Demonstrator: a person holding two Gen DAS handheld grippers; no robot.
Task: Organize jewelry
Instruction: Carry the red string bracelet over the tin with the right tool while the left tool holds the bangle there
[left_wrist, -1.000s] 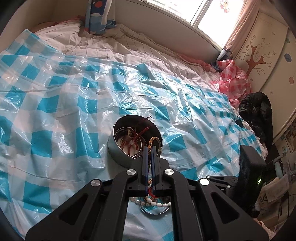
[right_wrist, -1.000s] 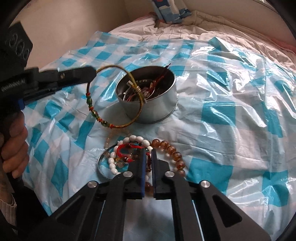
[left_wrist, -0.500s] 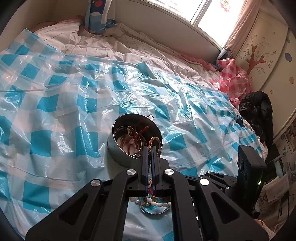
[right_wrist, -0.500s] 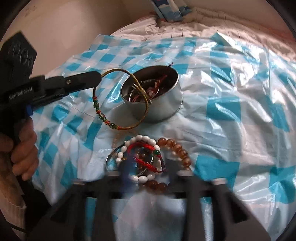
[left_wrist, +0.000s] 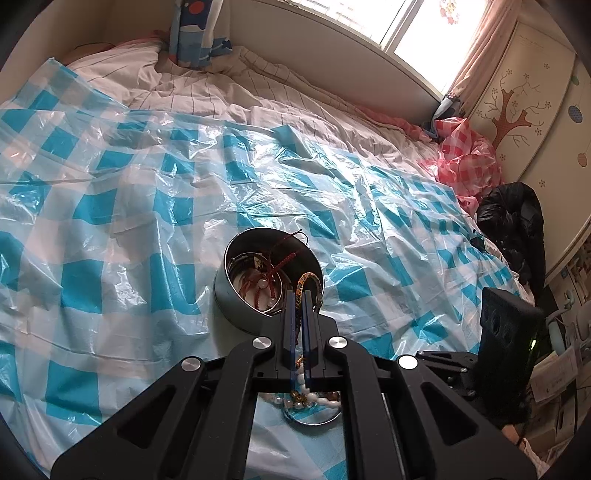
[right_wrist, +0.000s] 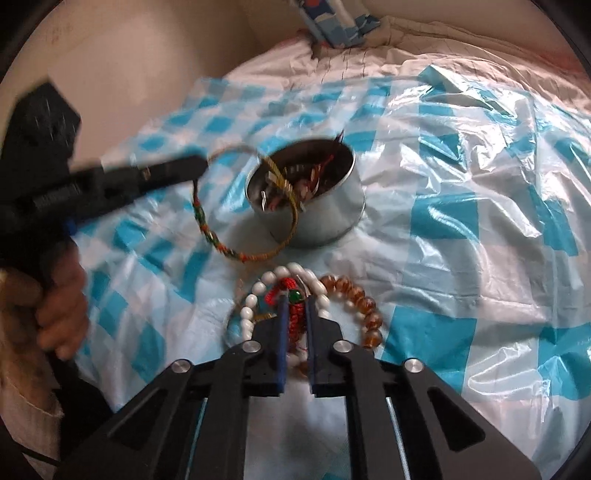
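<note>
Tongs: our left tongs (left_wrist: 299, 295) pinched gold braided bangle (right_wrist: 243, 206), hanging just above near rim of metal tin (right_wrist: 317, 218). Our right tongs (right_wrist: 294, 306) stood slightly spread around red cord bracelet (right_wrist: 293, 314), low over pile of white bead bracelet (right_wrist: 258, 291) and amber bead bracelet (right_wrist: 362, 299). Pile lay just before tin on blue-checked plastic sheet (left_wrist: 110, 206) over bed (left_wrist: 207, 92).

Metal tin (right_wrist: 317, 206): mouth partly barred by hanging cord bracelet (right_wrist: 236, 236). Bead pile (right_wrist: 314, 299) crowds the near side. Checked plastic sheet (right_wrist: 461, 221) to its right lies open.
</note>
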